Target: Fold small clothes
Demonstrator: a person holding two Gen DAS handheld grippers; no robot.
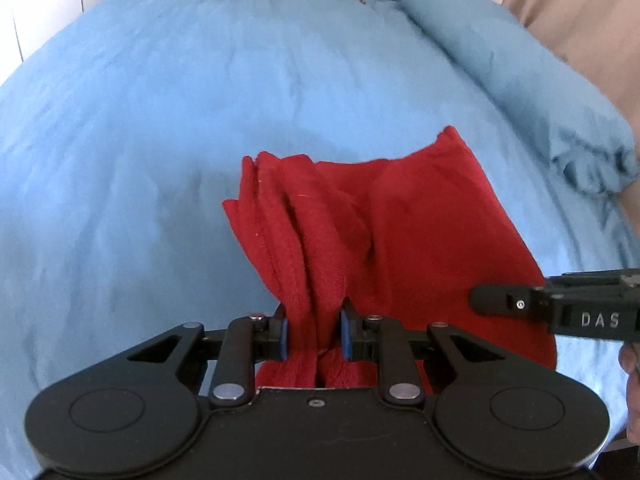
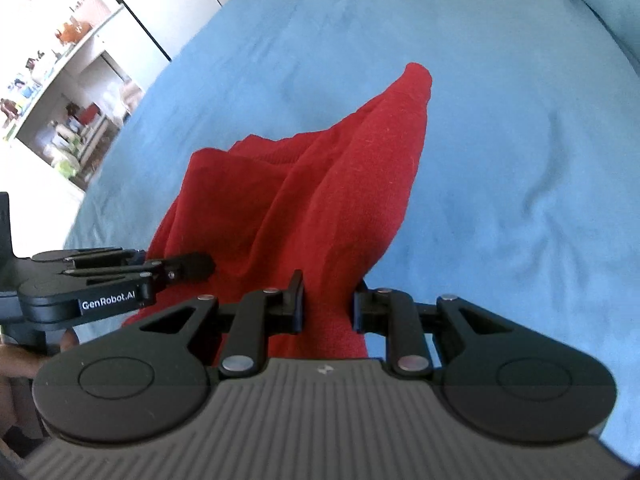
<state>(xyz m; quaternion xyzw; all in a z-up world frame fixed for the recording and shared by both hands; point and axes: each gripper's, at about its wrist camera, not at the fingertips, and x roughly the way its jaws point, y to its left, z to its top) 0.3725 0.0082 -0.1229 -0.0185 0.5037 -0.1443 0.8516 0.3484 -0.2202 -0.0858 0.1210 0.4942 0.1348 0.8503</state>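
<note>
Blue bedspread (image 1: 160,120) underneath, both the left gripper (image 1: 313,330) and right gripper (image 2: 328,300) are clamped on the red garment (image 1: 400,220) bunched over it, so I'd spread the edge taut first.

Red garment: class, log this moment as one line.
left claw: shut on red garment | right claw: shut on red garment | surface: blue bedspread

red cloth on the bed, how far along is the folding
Done: both tools have picked it up. In hand: the left tool and right tool each pinch a bunched edge of the red cloth over the blue bedspread. Left: no neat fold shows yet.
</note>
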